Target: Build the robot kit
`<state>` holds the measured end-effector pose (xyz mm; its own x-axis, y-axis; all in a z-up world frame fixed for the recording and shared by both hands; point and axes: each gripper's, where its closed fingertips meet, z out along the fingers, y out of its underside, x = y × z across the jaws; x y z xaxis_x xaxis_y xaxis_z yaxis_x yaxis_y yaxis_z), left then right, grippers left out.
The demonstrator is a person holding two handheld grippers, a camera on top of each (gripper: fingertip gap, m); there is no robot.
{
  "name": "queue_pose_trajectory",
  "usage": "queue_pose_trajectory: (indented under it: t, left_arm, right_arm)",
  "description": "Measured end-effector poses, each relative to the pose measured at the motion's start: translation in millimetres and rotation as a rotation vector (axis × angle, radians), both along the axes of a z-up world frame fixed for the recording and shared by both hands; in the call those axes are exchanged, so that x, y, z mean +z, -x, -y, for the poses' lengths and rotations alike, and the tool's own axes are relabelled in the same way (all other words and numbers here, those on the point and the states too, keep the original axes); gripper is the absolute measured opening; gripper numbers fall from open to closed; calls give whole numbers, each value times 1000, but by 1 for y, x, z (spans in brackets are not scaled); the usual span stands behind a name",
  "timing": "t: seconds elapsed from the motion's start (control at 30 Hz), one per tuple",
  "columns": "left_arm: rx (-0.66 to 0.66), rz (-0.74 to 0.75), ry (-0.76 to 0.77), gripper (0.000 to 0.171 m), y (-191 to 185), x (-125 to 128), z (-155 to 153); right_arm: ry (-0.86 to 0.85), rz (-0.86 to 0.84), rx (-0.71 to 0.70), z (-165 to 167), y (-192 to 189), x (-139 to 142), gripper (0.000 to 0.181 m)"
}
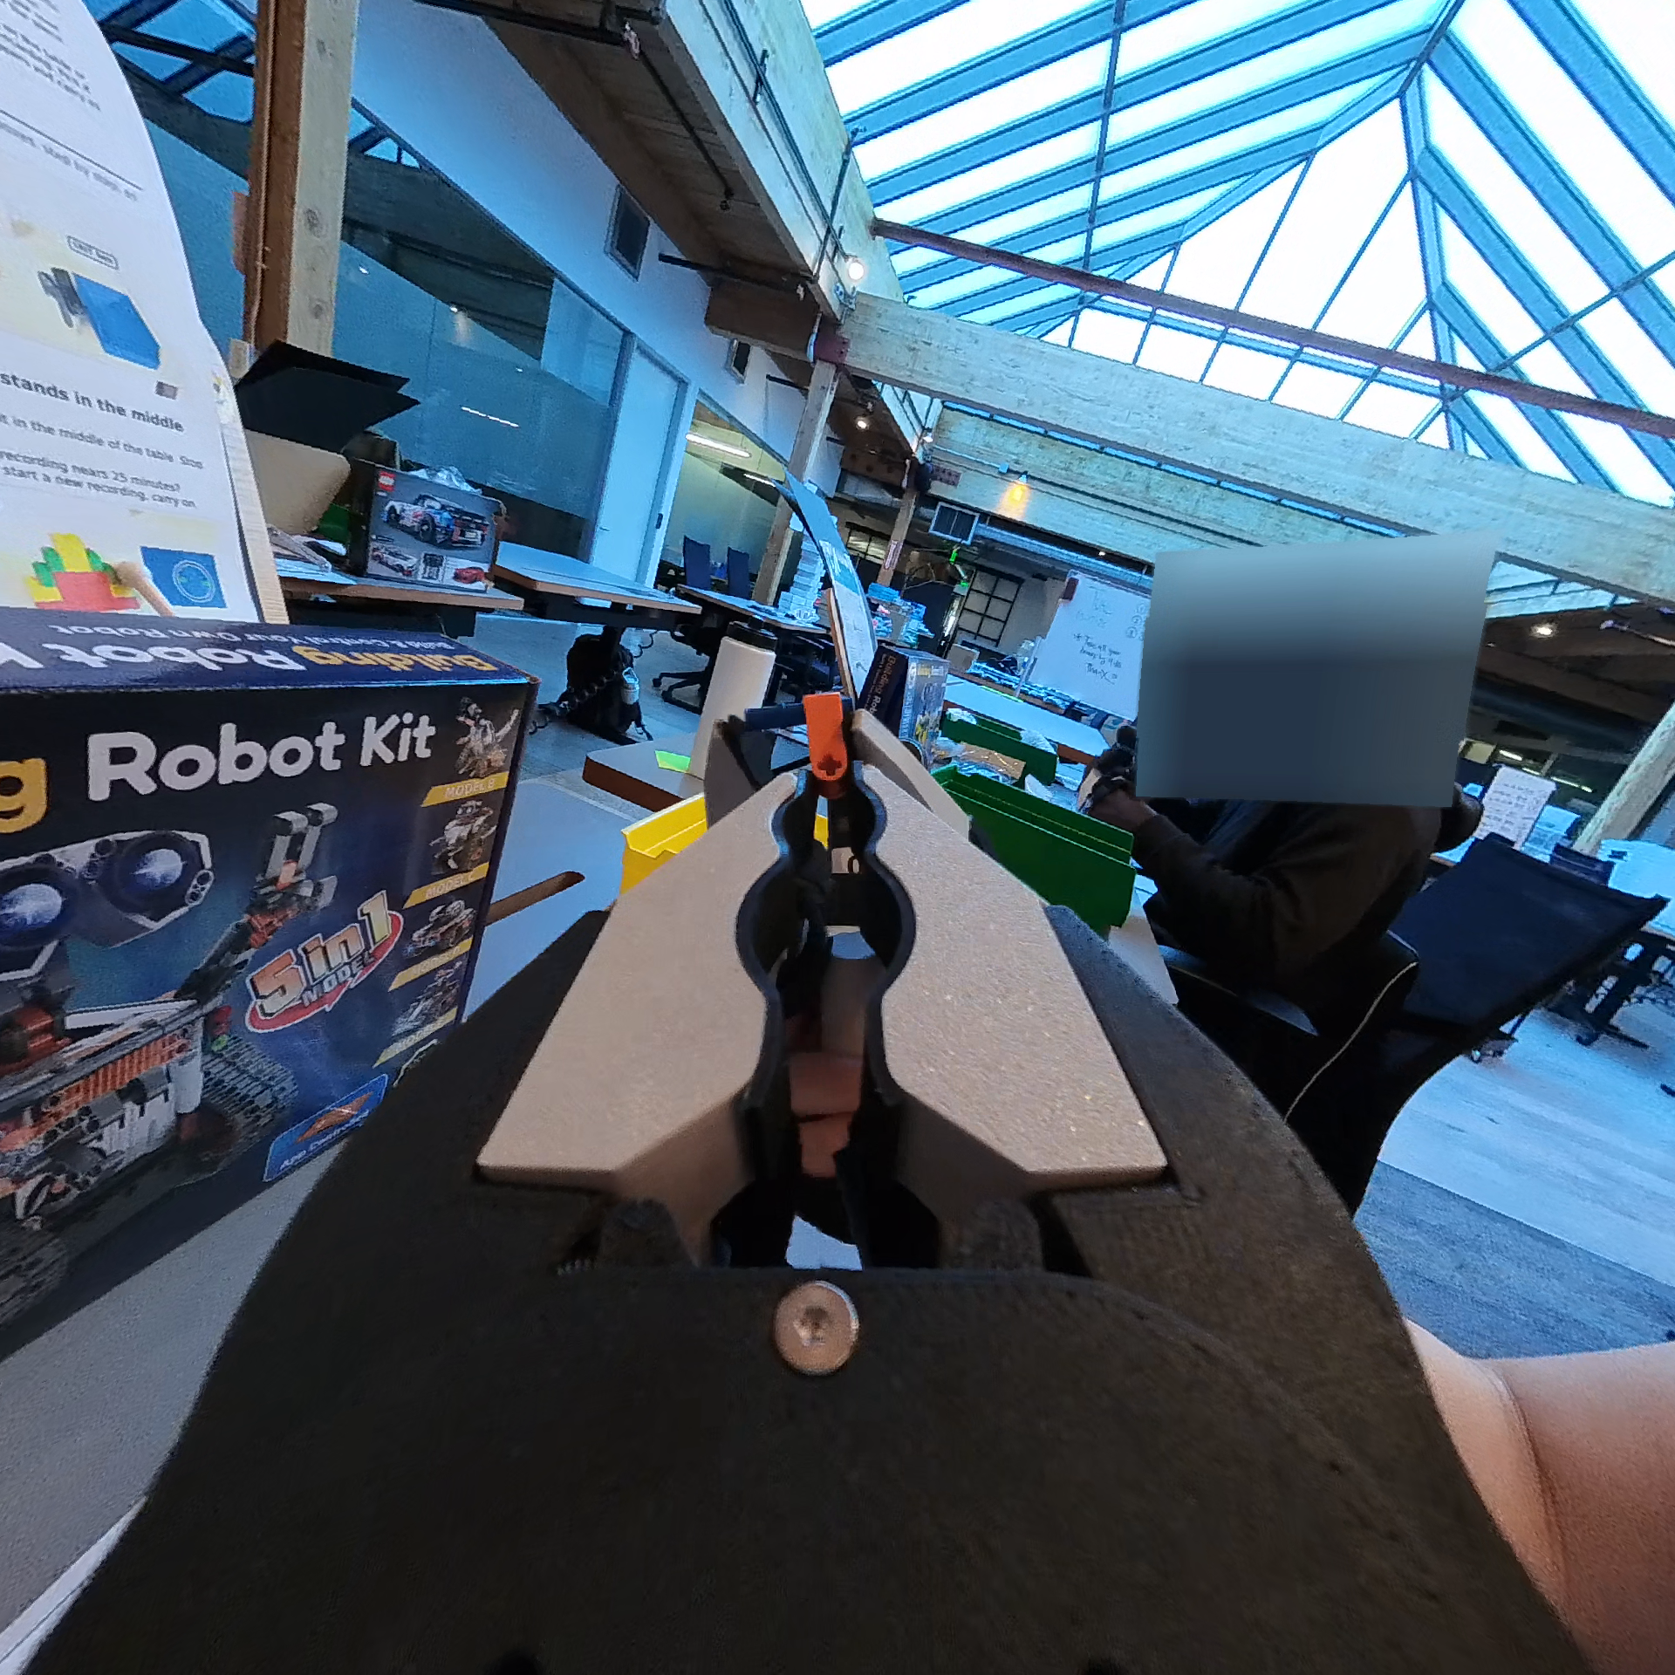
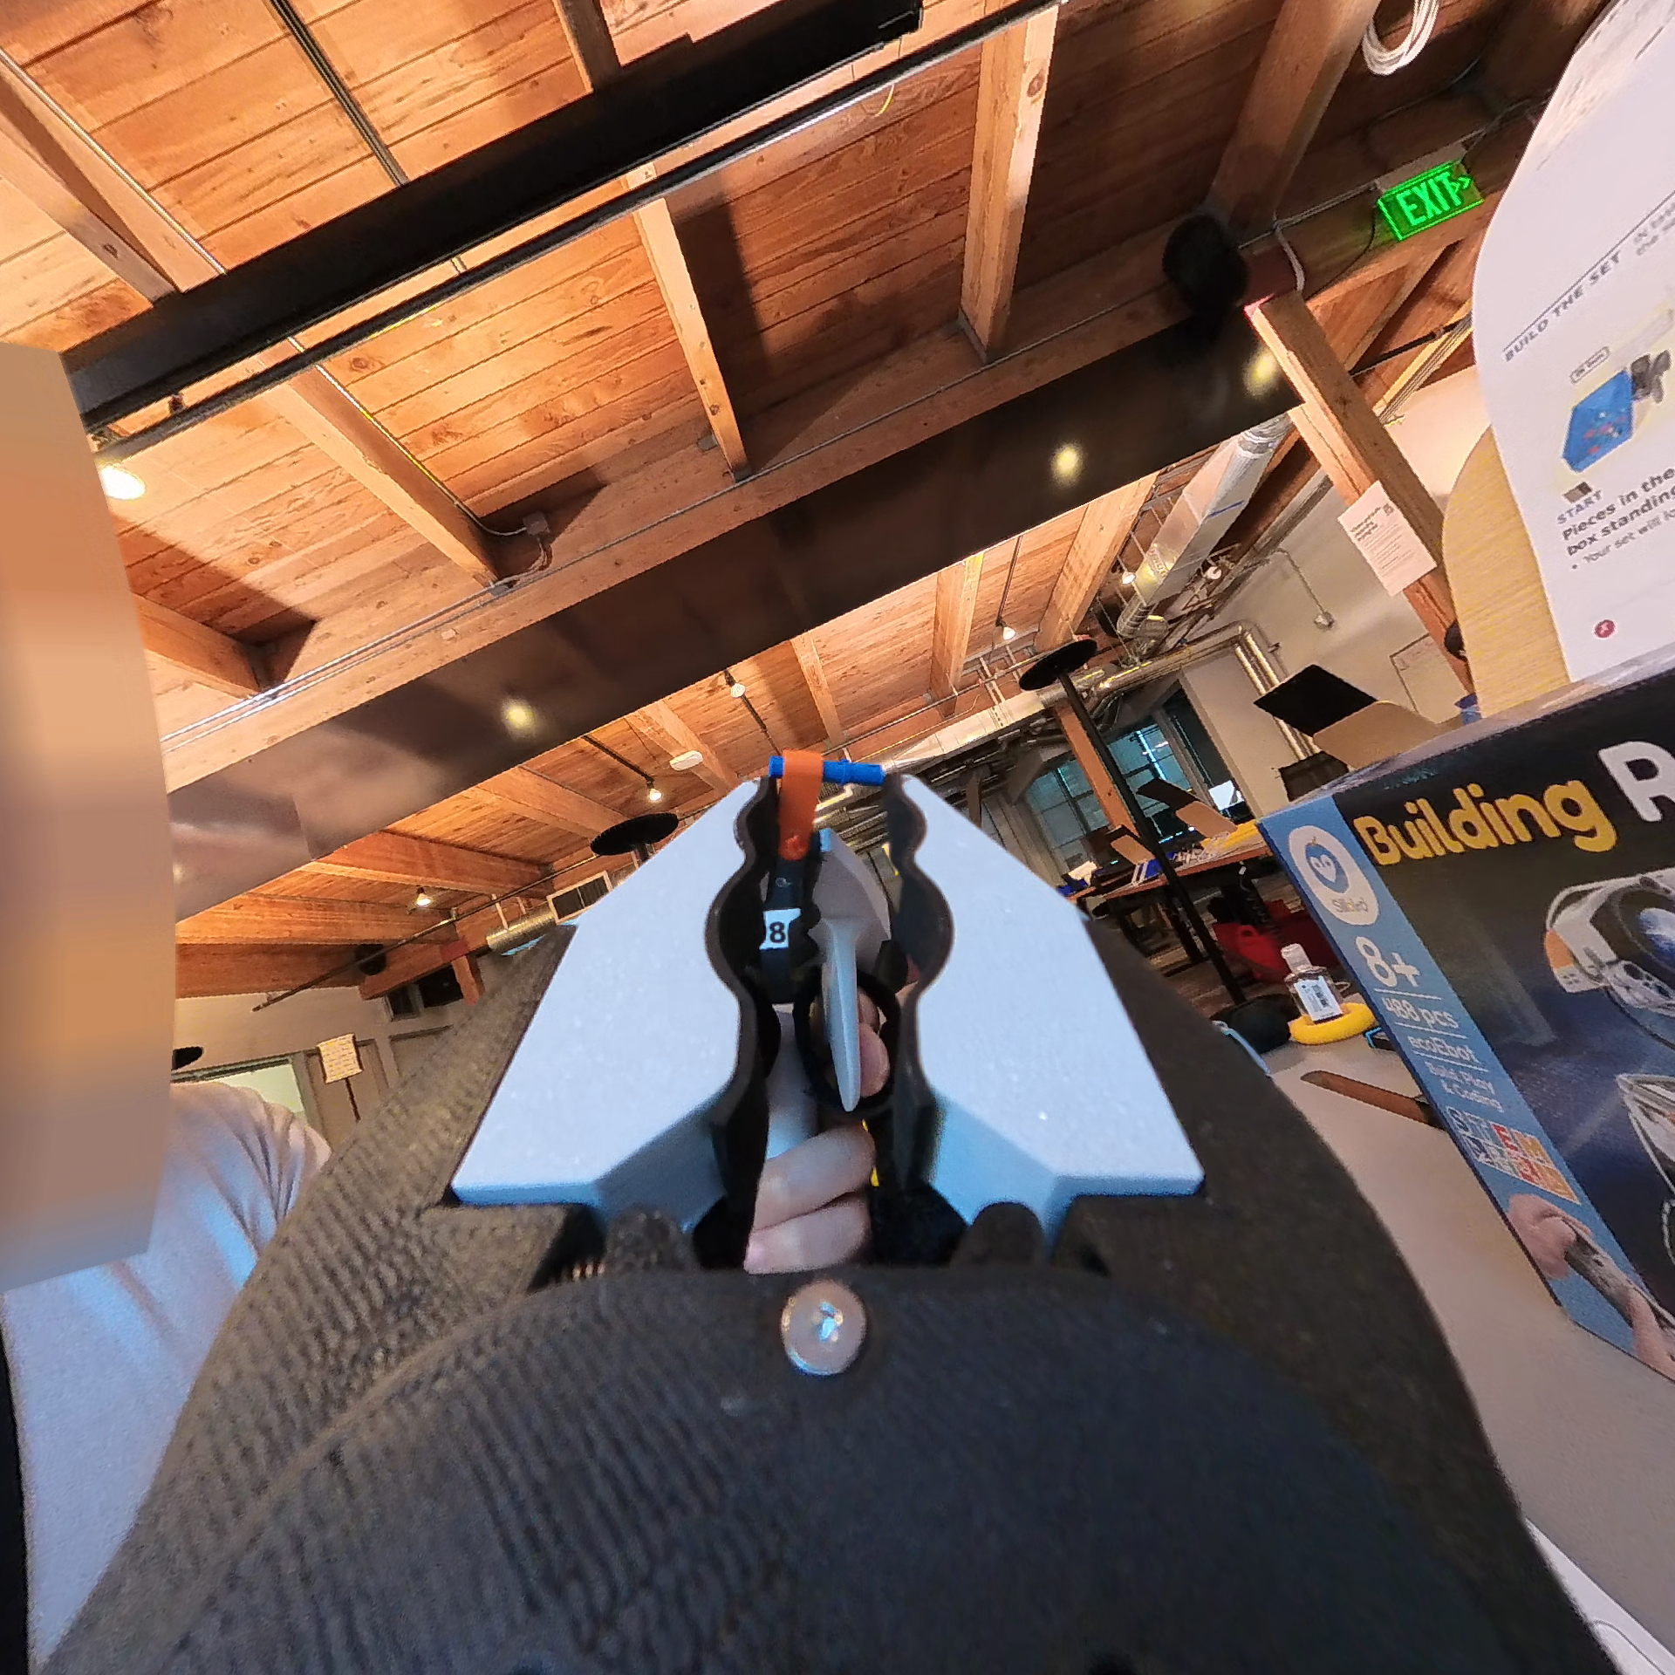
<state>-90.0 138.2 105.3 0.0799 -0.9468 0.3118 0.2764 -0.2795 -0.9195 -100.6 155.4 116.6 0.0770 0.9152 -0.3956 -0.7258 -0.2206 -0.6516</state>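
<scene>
Orange plastic marks the small connector piece point(image 1: 826, 745) at the centre of the left wrist view, pinched at the tips of the left tool point(image 1: 829, 779), whose grainy grey wedge-shaped fingers point(image 1: 671, 979) are closed on it. A dark blue pin point(image 1: 775, 716) sticks out sideways from the connector's top, and the other tool's grey fingers sit right behind it, touching or nearly so. At the left of that frame stands a glossy cardboard kit box point(image 1: 236, 870) on the pale table point(image 1: 82, 1414); yellow point(image 1: 662, 838) and green bins point(image 1: 1051, 843) lie behind the tips, right of centre.

In the right wrist view the same orange connector piece point(image 2: 796, 807) and blue pin point(image 2: 825, 771) sit at the top of the right tool point(image 2: 820, 798), centre frame. Its grey fingers point(image 2: 1006, 1015) have drawn close together around the pin, though actual contact with it cannot be told. The kit box point(image 2: 1486, 988) fills the right edge, under a plank ceiling point(image 2: 544, 363).
</scene>
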Motion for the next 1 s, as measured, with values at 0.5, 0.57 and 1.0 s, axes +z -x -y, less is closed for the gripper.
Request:
queue_pose_trajectory:
  t: [0.5,0.57,1.0]
  left_arm:
    - [-18,-4,31,4,-2,-2,0]
    - [-16,-14,30,4,-3,-3,0]
    - [7,-57,44,4,-8,-15,-5]
  right_arm:
    - [-2,-26,2,-1,-3,-1,21]
    - [5,-27,13,-1,-3,-2,21]
    - [42,-92,73,-5,-7,-14,20]
